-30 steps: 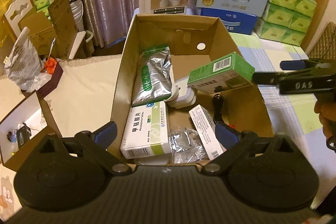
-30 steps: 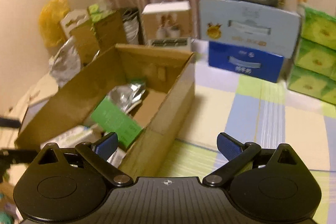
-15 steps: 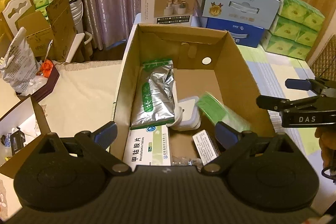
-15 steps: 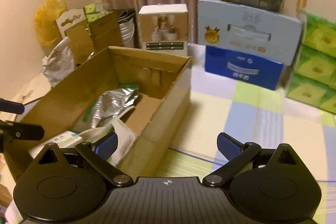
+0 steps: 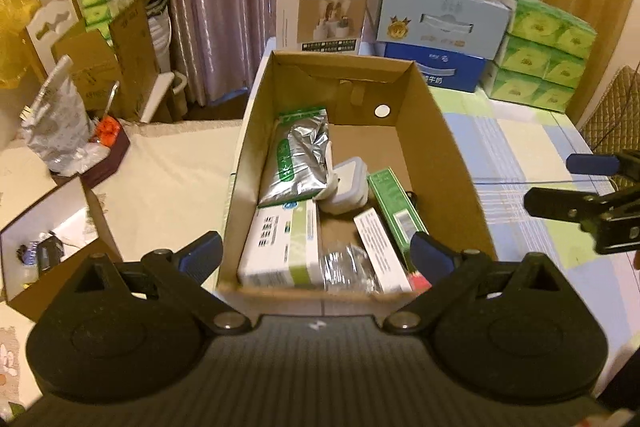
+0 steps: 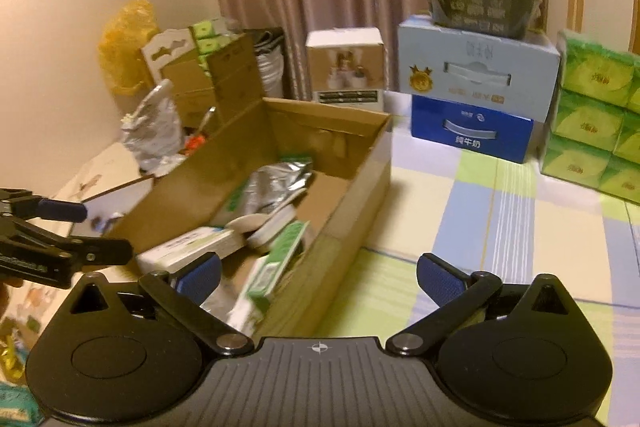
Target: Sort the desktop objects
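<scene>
Sorting looks nearly done: green box [image 5: 394, 205] lies inside the cardboard box [image 5: 448, 163]; both grippers' jaws apart, empty; bench [image 6: 480, 211] holds no loose items

The green box [image 5: 394, 209], held above the cardboard box [image 5: 448, 147] by the right tool [image 5: 560, 183] one second ago, now lies inside it on its long edge, against the right inner wall, beside the white lidded container [image 5: 346, 187] and the narrow white carton [image 5: 380, 251]. The right tool, its fingers parted and empty, has withdrawn to the right, clear of the cardboard box and above the checked surface [image 5: 520, 147]. The left tool [image 5: 316, 251] has drawn back; the near wall of the cardboard box is now visible between its fingers.
</scene>
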A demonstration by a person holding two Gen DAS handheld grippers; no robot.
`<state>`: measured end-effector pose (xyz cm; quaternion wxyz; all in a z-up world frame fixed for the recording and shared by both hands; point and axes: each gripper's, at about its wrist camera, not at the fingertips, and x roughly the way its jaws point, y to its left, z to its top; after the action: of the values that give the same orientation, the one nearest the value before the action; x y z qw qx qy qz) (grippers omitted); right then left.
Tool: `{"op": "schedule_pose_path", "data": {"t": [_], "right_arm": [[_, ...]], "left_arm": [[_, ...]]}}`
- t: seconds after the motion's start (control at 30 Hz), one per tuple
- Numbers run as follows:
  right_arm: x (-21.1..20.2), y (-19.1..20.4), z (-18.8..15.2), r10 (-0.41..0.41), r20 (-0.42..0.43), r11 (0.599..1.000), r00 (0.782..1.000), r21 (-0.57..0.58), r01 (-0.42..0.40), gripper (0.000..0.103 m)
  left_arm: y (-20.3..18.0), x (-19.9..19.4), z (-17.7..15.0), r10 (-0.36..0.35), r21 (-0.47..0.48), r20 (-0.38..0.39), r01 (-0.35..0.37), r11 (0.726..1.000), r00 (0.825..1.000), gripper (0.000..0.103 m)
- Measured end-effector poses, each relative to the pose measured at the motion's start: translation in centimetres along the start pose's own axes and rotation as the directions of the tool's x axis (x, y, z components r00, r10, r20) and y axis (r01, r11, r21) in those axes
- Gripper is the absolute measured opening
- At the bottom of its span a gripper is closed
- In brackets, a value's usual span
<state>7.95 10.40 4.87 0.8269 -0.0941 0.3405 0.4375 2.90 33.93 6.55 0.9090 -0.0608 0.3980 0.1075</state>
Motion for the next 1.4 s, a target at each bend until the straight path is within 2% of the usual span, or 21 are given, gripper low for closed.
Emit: {"op": "schedule_pose_path", "data": {"t": [0.17, 0.43, 0.67, 0.87, 1.03, 1.4], "right_arm": [[-4.1, 2.0, -1.4, 0.011, 0.0, 1.0, 1.0, 0.009, -0.011, 0.101], [-8.3, 4.6, -4.8, 0.004, -0.022, 1.0, 1.0, 0.01, -0.004, 0.101], [-10.5, 7.2, -7.3, 0.001, -0.019, 1.0, 1.0, -0.022, -0.002, 0.101], [-11.7, 8.2, -8.3, 0.006, -0.016, 1.0, 1.0, 0.006, -0.005, 0.101], [-12.2, 8.8, -9.1, -0.018, -0.004, 1.0, 1.0, -0.011, 0.018, 0.101], [-12.2, 9.4, -11.0, -0.026, -0.017, 1.0, 1.0, 0.009, 0.026, 0.101]], "left_arm": [[-1.1, -4.2, -2.7, 0.049, 0.013, 0.026, -0.05, 0.999, 0.998, 0.102], [-1.6, -9.4, -6.9, 0.098, -0.048, 0.076, -0.094, 0.994, 0.992, 0.102], [-3.1, -12.4, -9.4, 0.107, -0.047, 0.049, -0.105, 0.993, 0.993, 0.102], [-3.5, -13.9, -11.1, 0.116, -0.102, 0.054, -0.11, 0.989, 0.992, 0.102], [-3.5, -14.7, -11.9, 0.177, -0.127, 0.062, -0.168, 0.977, 0.982, 0.102], [-3.6, -14.9, -13.4, 0.17, -0.167, 0.05, -0.159, 0.973, 0.984, 0.102]]}}
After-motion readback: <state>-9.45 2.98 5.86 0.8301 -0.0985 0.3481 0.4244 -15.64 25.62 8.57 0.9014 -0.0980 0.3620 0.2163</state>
